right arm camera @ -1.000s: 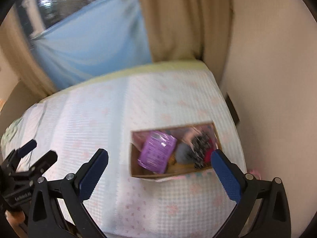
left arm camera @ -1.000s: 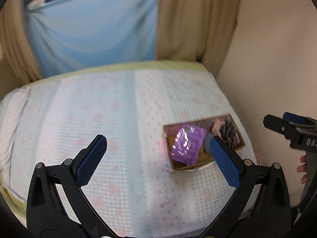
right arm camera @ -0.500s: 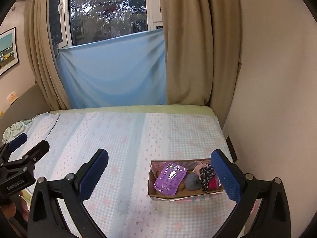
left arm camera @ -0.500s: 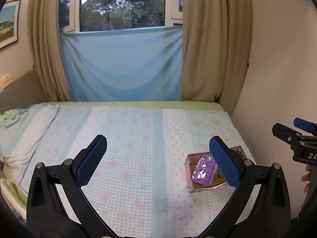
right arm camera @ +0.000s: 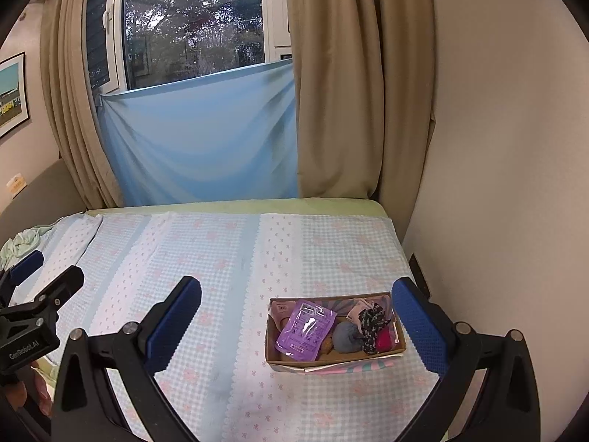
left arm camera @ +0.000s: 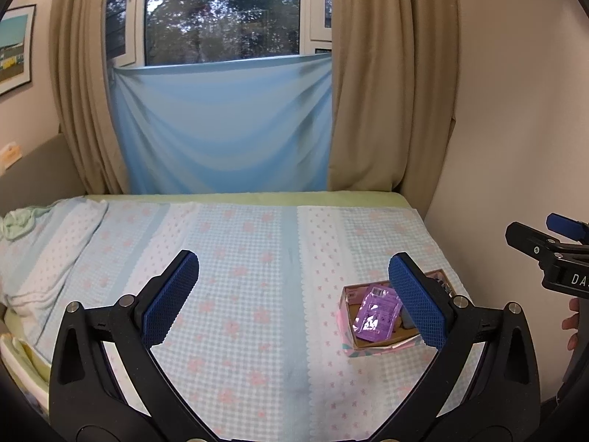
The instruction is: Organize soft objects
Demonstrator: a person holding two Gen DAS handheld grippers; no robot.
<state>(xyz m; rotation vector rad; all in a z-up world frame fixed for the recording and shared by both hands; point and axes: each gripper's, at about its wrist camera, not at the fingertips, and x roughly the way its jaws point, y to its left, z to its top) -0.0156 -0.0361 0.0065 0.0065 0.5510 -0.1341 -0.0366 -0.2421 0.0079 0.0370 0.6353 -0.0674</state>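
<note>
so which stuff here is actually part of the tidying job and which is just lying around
Part of the job:
- cardboard box on the bed
- purple packet, leaning in the box
- grey soft ball in the box
- dark patterned cloth in the box
- left gripper and right gripper, both open and empty

Just lying about:
- pale green cloth at the bed's far left
- blue sheet over the window
- framed picture
</note>
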